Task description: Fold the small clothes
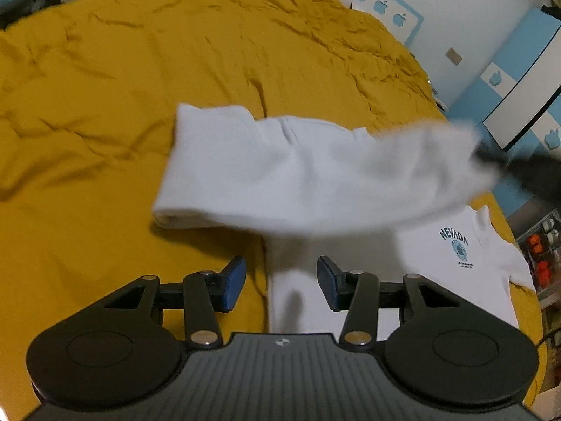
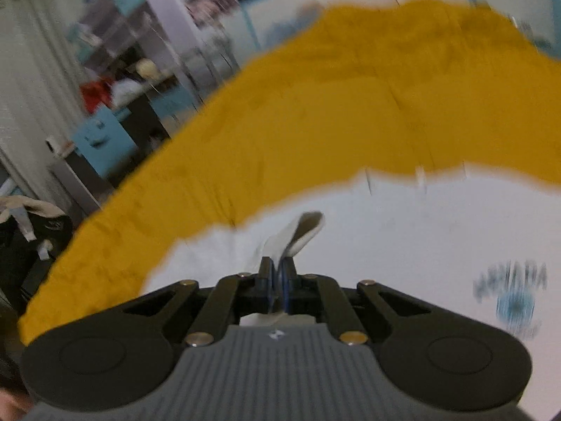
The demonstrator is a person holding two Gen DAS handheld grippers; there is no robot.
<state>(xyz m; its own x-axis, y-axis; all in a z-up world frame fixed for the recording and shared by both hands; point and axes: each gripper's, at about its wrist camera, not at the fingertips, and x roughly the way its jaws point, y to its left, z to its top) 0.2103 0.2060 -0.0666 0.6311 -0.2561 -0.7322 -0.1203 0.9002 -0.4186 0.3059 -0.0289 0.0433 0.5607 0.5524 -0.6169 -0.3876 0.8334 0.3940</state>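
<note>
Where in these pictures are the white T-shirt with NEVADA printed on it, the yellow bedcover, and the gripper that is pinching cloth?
white T-shirt (image 1: 452,242): left wrist view, on the printed chest.
yellow bedcover (image 1: 140,80): left wrist view, on a bare wrinkled stretch.
right gripper (image 2: 278,277): right wrist view, between the fingertips shut on white fabric.

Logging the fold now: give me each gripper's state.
Left gripper: open, fingers empty.
Right gripper: shut on a fold of the white T-shirt.
</note>
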